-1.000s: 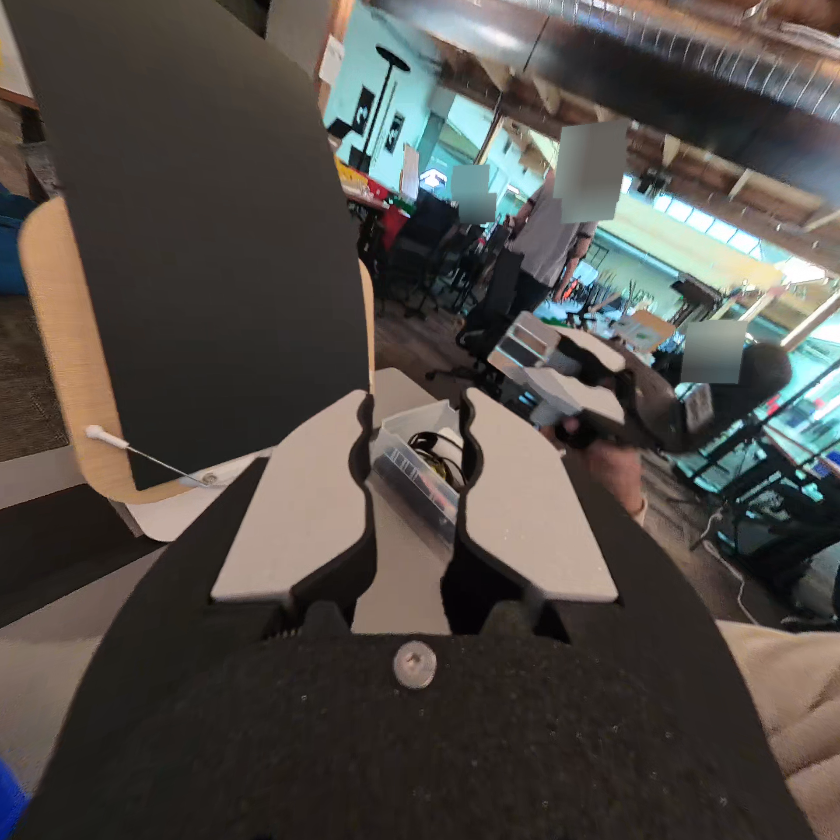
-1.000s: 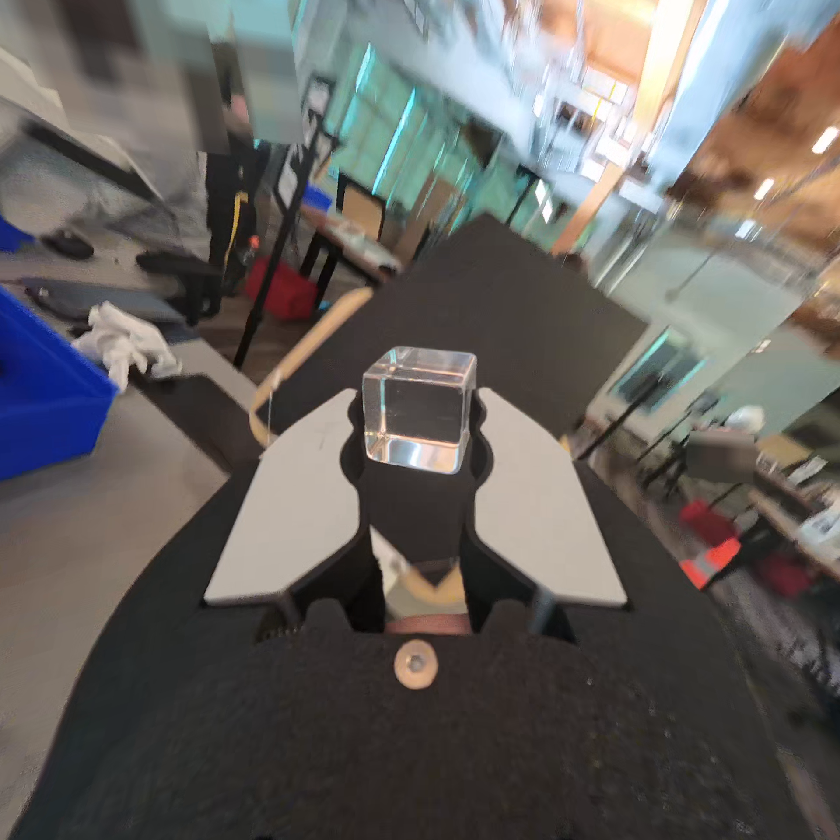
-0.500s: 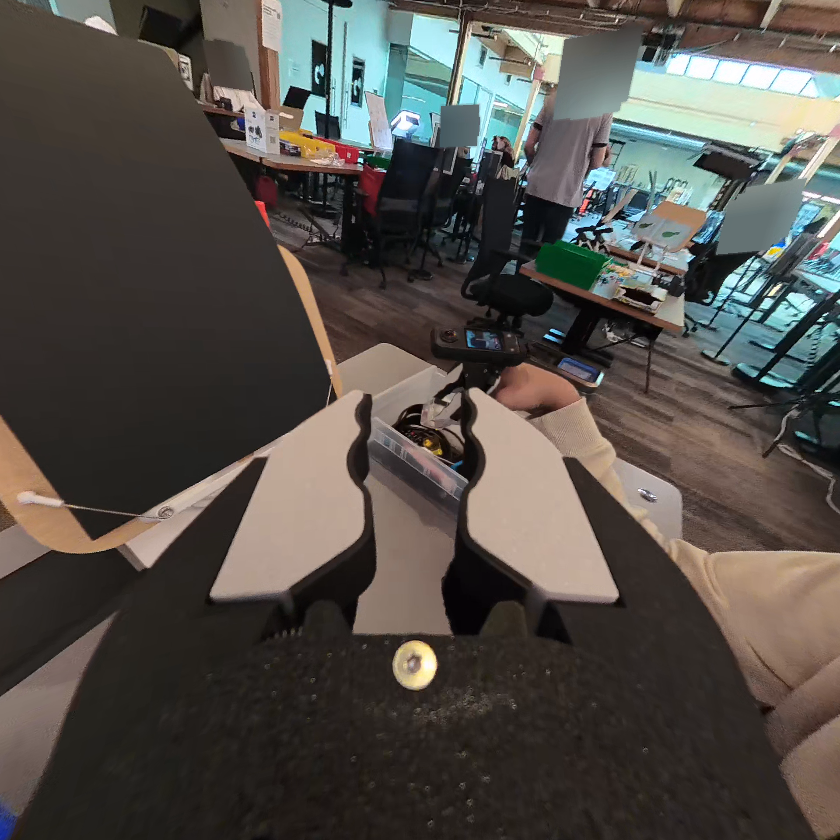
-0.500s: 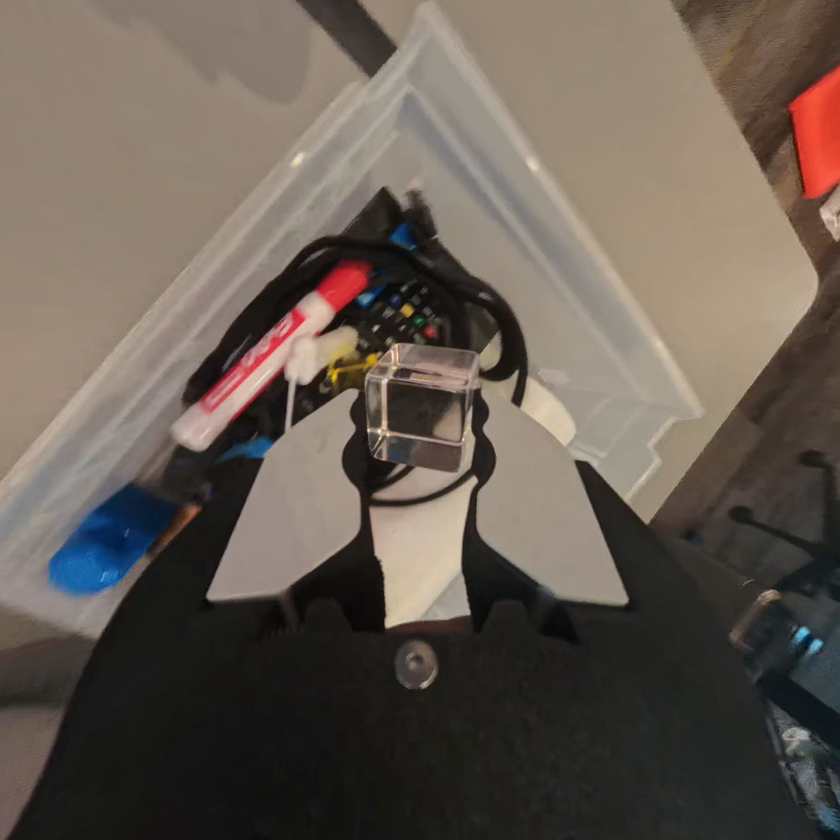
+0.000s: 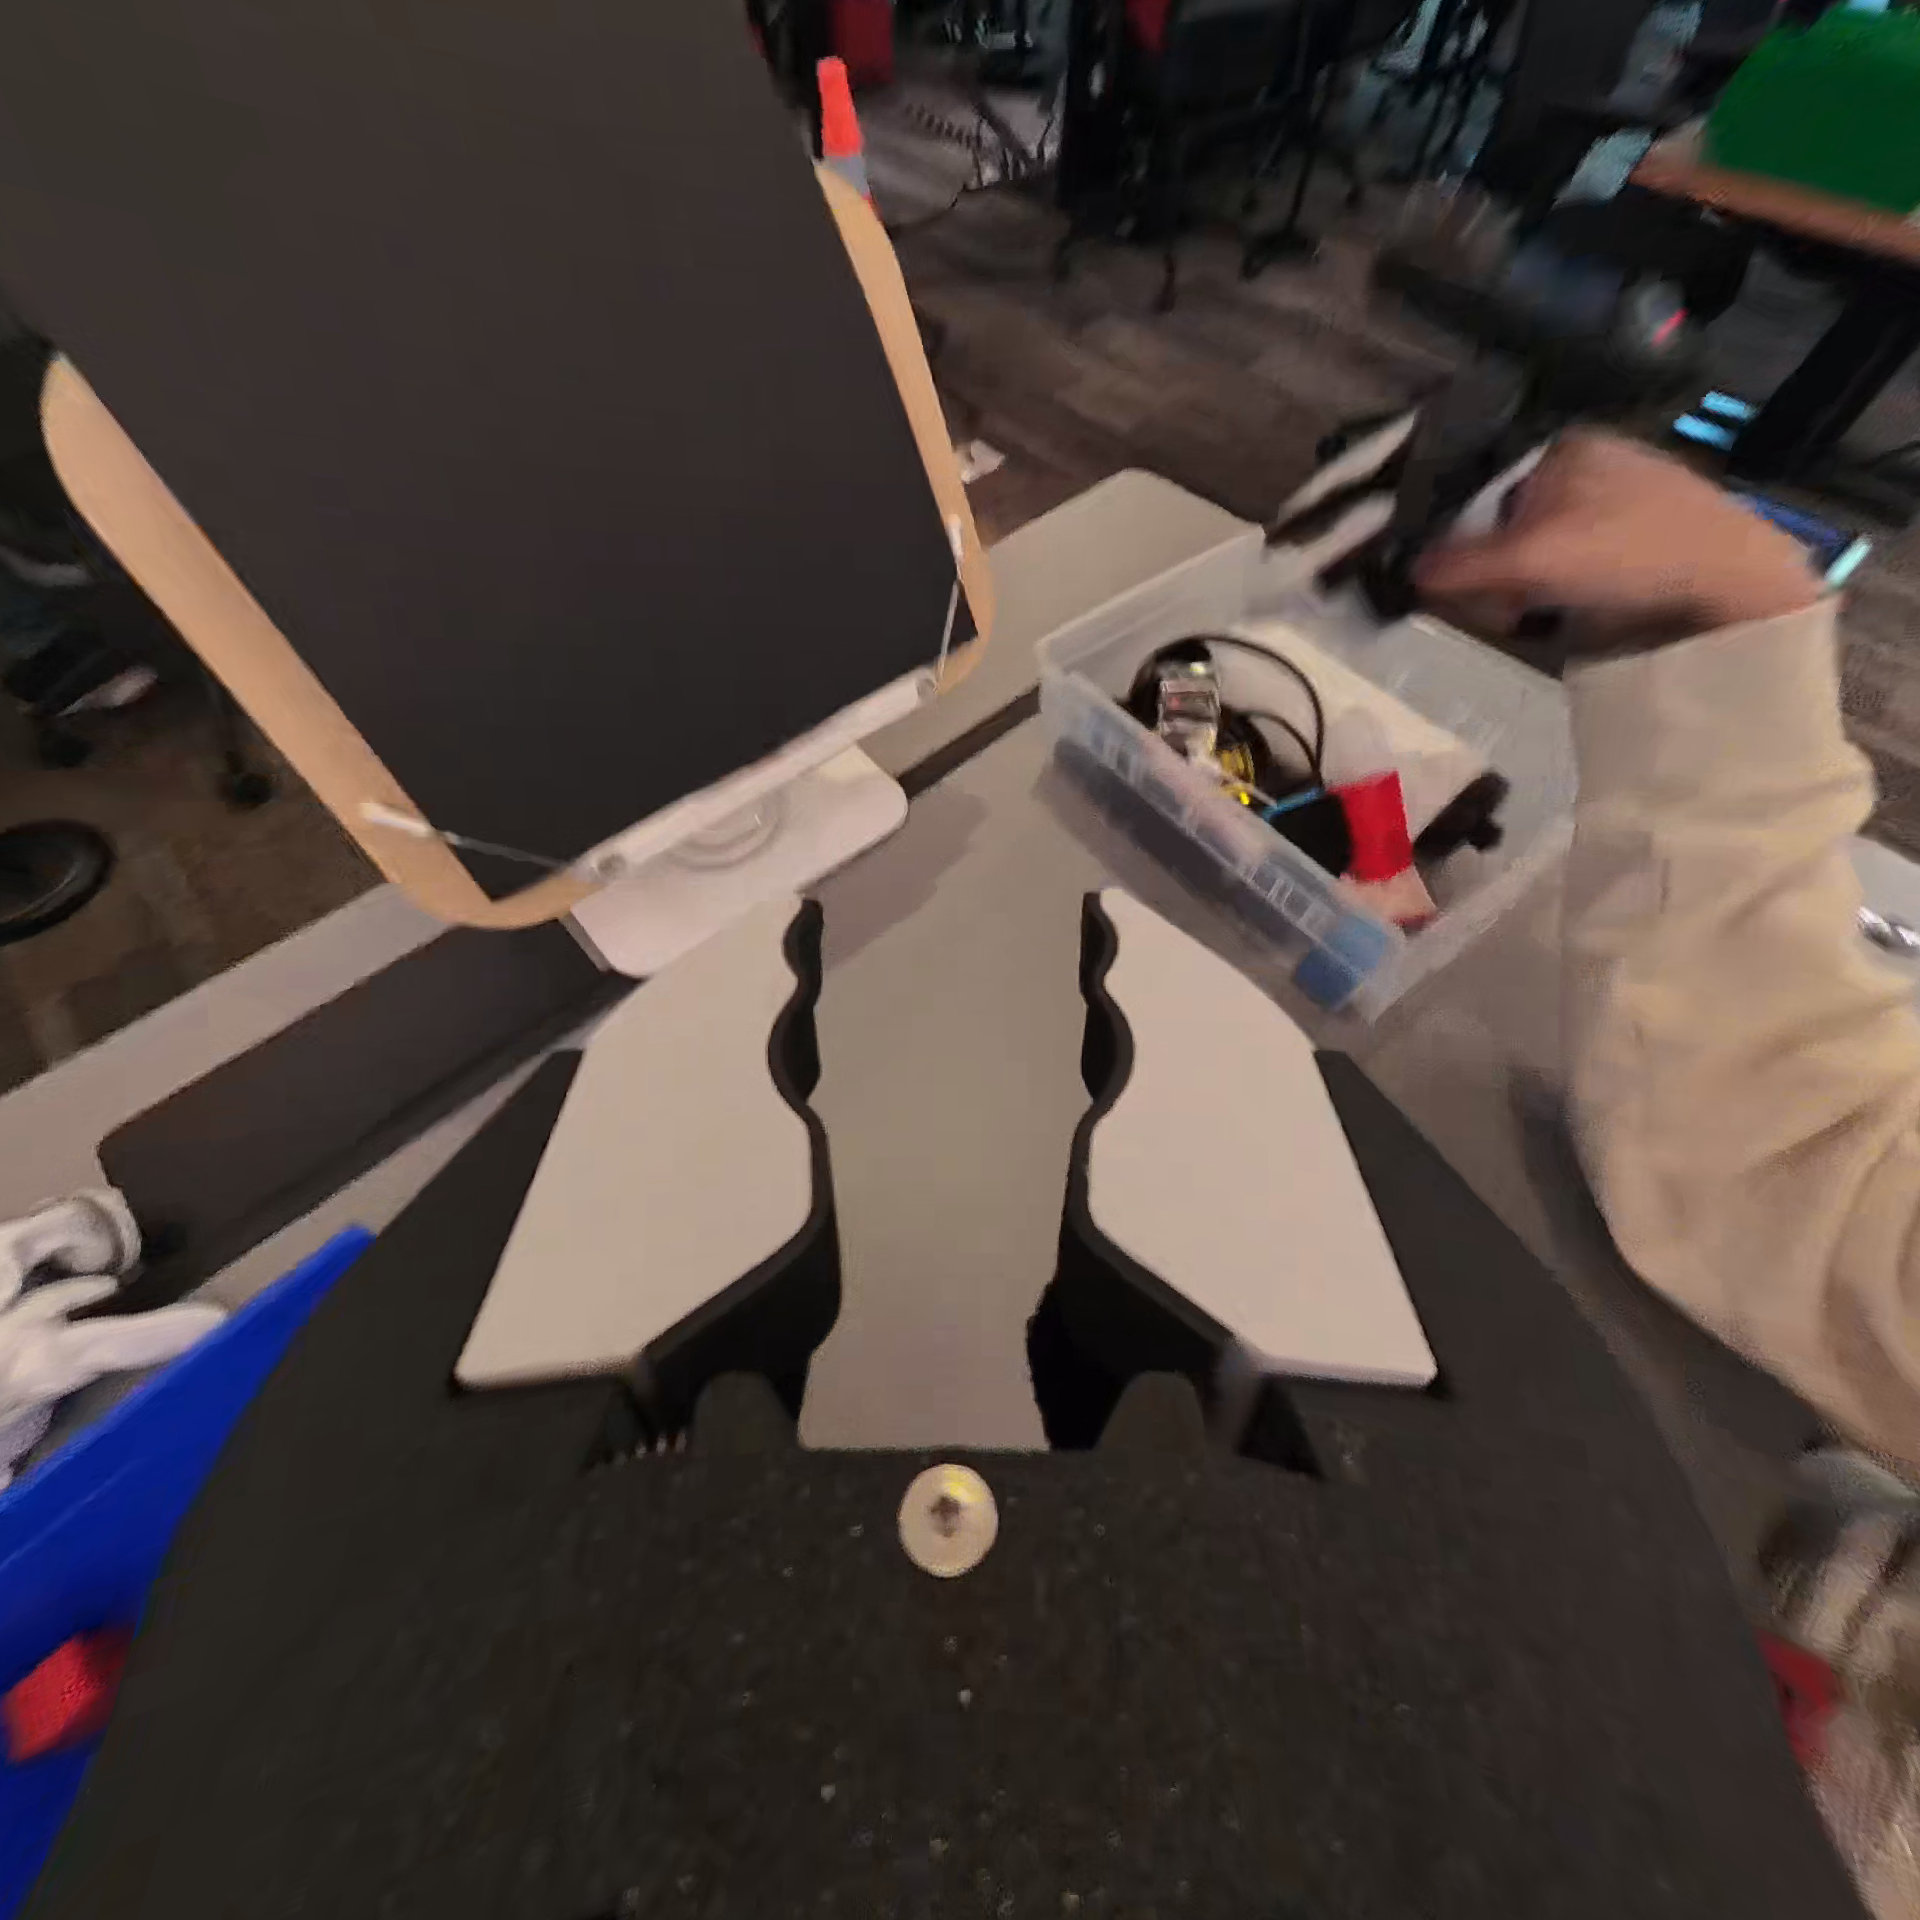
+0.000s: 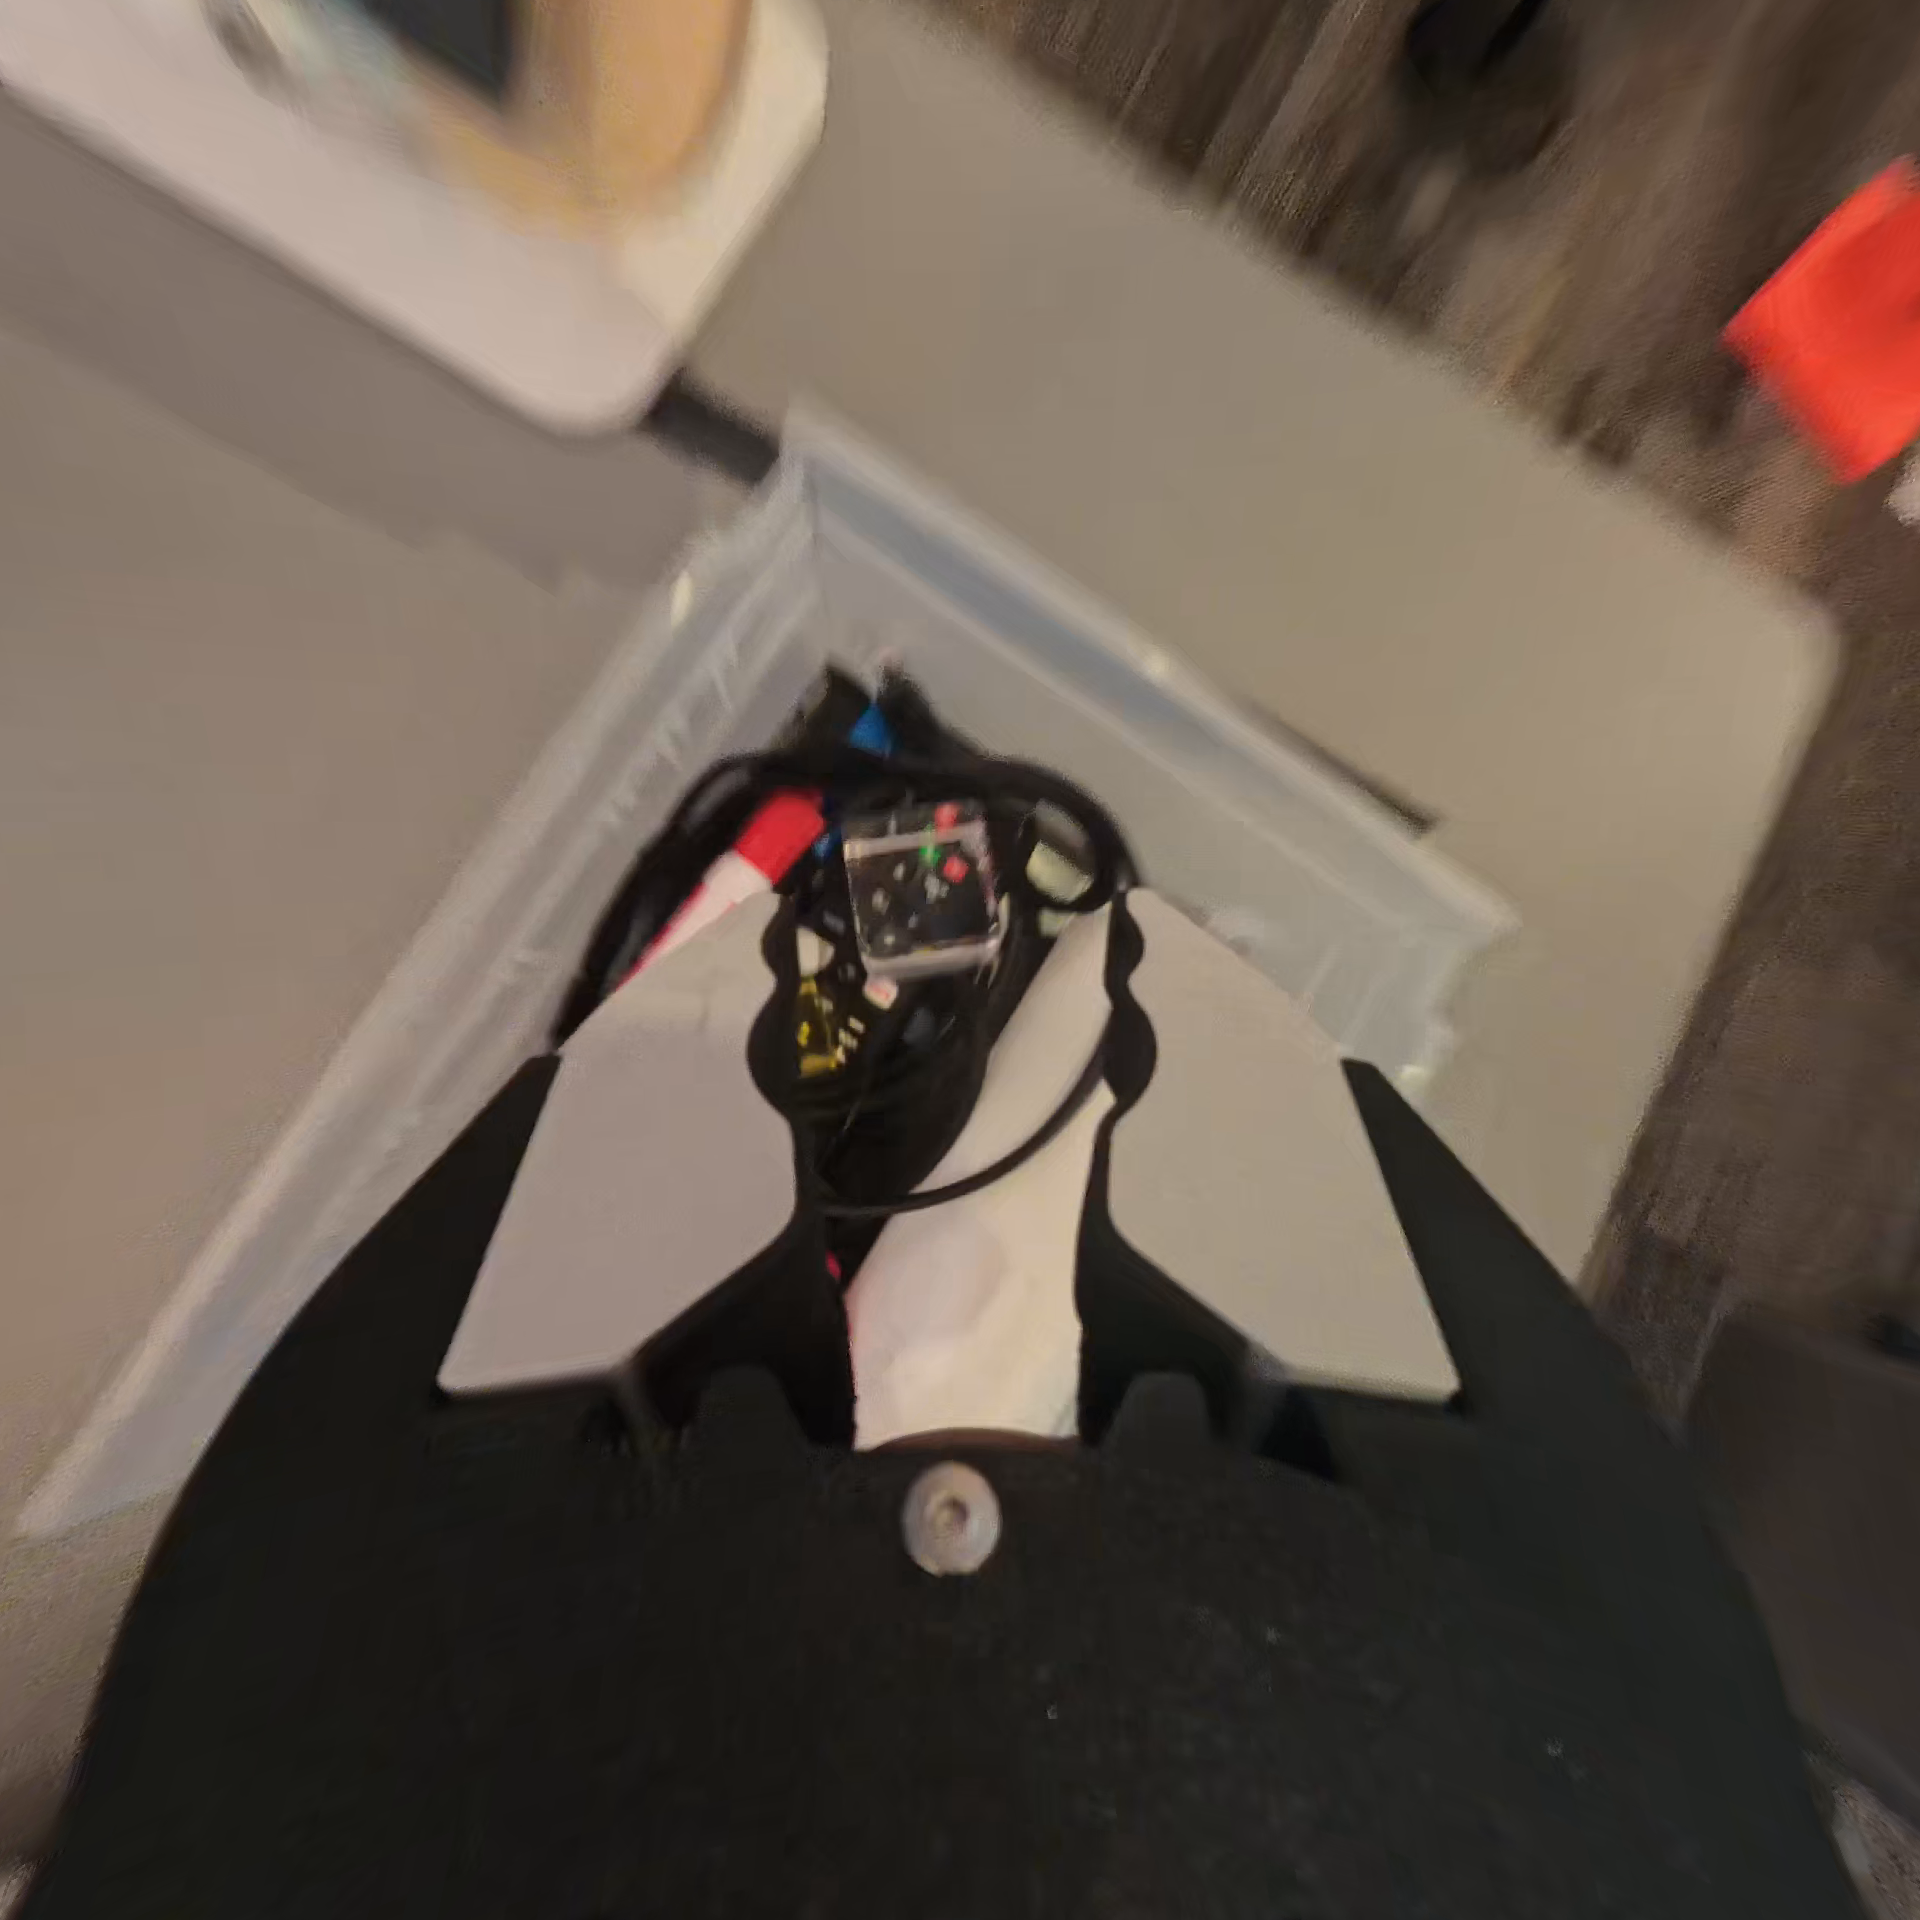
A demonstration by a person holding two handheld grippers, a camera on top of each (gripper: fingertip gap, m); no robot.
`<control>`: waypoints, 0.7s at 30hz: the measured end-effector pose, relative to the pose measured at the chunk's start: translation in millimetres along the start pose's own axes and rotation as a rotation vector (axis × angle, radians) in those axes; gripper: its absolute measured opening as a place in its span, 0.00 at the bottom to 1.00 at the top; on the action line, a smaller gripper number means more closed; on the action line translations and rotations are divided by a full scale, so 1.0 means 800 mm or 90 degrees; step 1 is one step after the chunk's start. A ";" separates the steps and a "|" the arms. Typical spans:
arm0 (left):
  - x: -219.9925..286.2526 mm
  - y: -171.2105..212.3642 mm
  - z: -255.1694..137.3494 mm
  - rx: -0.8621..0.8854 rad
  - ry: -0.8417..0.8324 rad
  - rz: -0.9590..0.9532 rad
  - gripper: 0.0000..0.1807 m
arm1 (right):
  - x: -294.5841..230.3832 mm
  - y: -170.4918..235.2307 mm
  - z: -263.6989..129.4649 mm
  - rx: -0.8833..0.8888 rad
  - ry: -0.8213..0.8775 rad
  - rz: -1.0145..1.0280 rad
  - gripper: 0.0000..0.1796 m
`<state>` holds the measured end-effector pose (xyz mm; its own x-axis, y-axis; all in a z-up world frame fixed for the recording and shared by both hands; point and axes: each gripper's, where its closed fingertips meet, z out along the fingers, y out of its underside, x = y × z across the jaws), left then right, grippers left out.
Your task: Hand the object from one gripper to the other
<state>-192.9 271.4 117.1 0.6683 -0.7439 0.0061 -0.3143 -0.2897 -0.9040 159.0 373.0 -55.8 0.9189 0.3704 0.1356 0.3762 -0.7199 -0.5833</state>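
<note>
The clear cube [image 6: 920,894] lies among black cables in a clear plastic bin [image 6: 1195,727], apart from both fingers of my right gripper [image 6: 951,935]. That gripper is open and hangs just over the bin. In the left wrist view the cube [image 5: 1184,707] shows inside the bin [image 5: 1455,925], with the right gripper [image 5: 1382,499] blurred above it in a hand [image 5: 1610,540]. My left gripper [image 5: 945,935] is open and empty over the grey table [image 5: 935,1195], left of the bin.
A black panel with a tan rim [image 5: 468,416] stands on a white base [image 5: 748,831] at the back left. A blue bin [image 5: 156,1455] and a white cloth [image 5: 62,1309] lie at the left. A red-capped marker [image 6: 774,842] lies in the clear bin. A beige sleeve [image 5: 1714,1039] fills the right. The tips of one gripper are about 40 cm away from the tips of the other. Measured from the fingertips, the clear cube [image 6: 920,894] is 9 cm or so from the right gripper and 45 cm from the left.
My right gripper has opened and the cube has left its jaws for the bin. My left gripper has tilted down toward the table, so the bin now sits to its right.
</note>
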 end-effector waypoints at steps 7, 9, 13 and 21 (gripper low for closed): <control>-0.044 0.118 -0.119 -0.025 -0.001 -0.173 0.32 | -0.132 -0.085 -0.187 0.398 -0.172 -0.023 0.27; -0.117 0.169 -0.170 -0.028 -0.188 -0.185 0.33 | -0.221 -0.042 -0.181 0.356 -0.323 -0.031 0.27; -0.204 0.245 -0.226 -0.063 -0.351 -0.209 0.33 | -0.397 0.105 -0.138 0.251 -0.556 -0.042 0.23; -0.289 0.318 -0.122 -0.136 -0.359 -0.347 0.37 | -0.494 0.177 -0.134 0.281 -0.567 -0.038 0.22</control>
<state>-493.1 310.9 -72.6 0.9858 -0.0663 0.1542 0.0697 -0.6742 -0.7353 -138.0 61.8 -106.5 0.4074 0.8341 -0.3718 0.1746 -0.4708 -0.8648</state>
